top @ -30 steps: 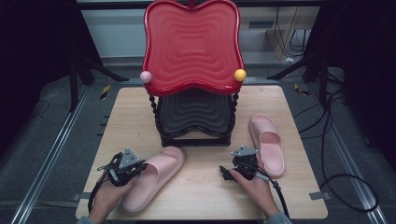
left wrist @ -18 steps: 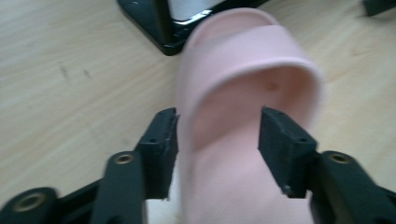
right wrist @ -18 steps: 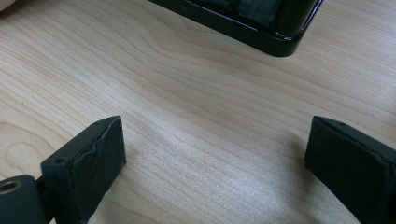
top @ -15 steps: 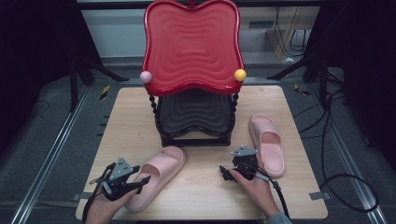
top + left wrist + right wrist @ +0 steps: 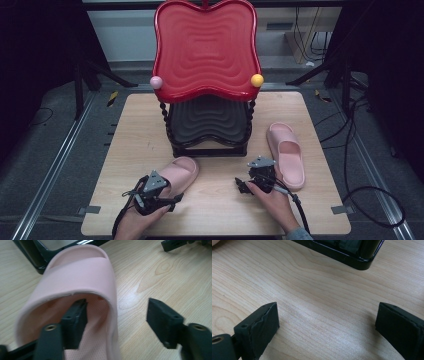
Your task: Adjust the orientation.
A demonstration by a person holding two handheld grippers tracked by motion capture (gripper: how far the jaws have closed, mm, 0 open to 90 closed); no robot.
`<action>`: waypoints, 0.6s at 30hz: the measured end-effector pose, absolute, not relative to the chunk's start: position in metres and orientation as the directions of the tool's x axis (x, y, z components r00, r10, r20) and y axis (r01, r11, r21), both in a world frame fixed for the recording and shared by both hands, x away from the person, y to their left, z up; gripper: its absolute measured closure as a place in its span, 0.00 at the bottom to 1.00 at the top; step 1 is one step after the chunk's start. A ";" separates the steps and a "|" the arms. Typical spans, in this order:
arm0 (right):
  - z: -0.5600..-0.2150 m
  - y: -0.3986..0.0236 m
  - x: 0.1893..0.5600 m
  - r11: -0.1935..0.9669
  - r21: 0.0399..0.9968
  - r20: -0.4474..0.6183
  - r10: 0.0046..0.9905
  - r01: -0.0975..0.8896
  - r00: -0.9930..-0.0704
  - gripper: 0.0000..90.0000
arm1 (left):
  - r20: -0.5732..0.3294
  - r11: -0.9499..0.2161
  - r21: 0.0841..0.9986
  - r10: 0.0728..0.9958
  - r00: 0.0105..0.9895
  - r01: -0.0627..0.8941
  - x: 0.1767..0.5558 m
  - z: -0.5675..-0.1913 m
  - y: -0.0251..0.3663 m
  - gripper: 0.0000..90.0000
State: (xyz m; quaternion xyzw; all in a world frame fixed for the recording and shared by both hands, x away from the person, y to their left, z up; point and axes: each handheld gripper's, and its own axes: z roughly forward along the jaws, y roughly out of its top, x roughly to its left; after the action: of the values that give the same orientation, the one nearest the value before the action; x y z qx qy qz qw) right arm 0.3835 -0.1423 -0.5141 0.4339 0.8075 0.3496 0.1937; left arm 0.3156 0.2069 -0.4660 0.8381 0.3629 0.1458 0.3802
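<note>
The high view is looking forward and down over the whole surface (image 5: 140, 125) from above. The left gripper view is riding low and close, facing the pink slipper (image 5: 82, 272). Both gripper views are sharing the black rack base (image 5: 352, 257) and the wood grain.

Table (image 5: 300, 220): pale wood, matt, with clear grain.
Left slipper (image 5: 82, 272): soft pink foam-like plastic, matt; the footbed was finely dimpled.
Right slipper (image 5: 286, 152): the same pink matt material.
Upper tray (image 5: 205, 47): red plastic, glossy, moulded in ripples.
Lower tray (image 5: 207, 120): black, rippled, with a duller sheen.
Stand base (image 5: 352, 258): black and glossy.
Left gripper (image 5: 117, 320) pads: black, matt, rubbery.
</note>
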 end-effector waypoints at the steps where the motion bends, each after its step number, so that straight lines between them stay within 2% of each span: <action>1: -0.514 -0.142 0.384 0.379 0.733 -0.009 0.836 0.565 -0.548 0.06 | -0.031 -0.447 0.744 0.720 0.694 0.497 0.316 -0.466 0.206 0.43; 5: -0.514 -0.142 0.384 0.379 0.733 -0.010 0.836 0.565 -0.548 0.06 | -0.044 -0.435 0.749 0.720 0.693 0.500 0.319 -0.466 0.207 0.60; 8: -0.514 -0.142 0.384 0.379 0.733 -0.009 0.836 0.565 -0.548 0.06 | -0.045 -0.434 0.750 0.720 0.693 0.499 0.320 -0.466 0.207 0.69; 18: -0.514 -0.142 0.384 0.379 0.733 -0.010 0.836 0.565 -0.548 0.06 | -0.050 -0.437 0.740 0.722 0.690 0.511 0.322 -0.470 0.208 0.78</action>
State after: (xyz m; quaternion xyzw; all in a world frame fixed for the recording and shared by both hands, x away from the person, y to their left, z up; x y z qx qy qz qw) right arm 0.3836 -0.1424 -0.5141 0.4338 0.8075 0.3496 0.1938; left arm 0.3216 0.2082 -0.4702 0.8362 0.3688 0.1386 0.3816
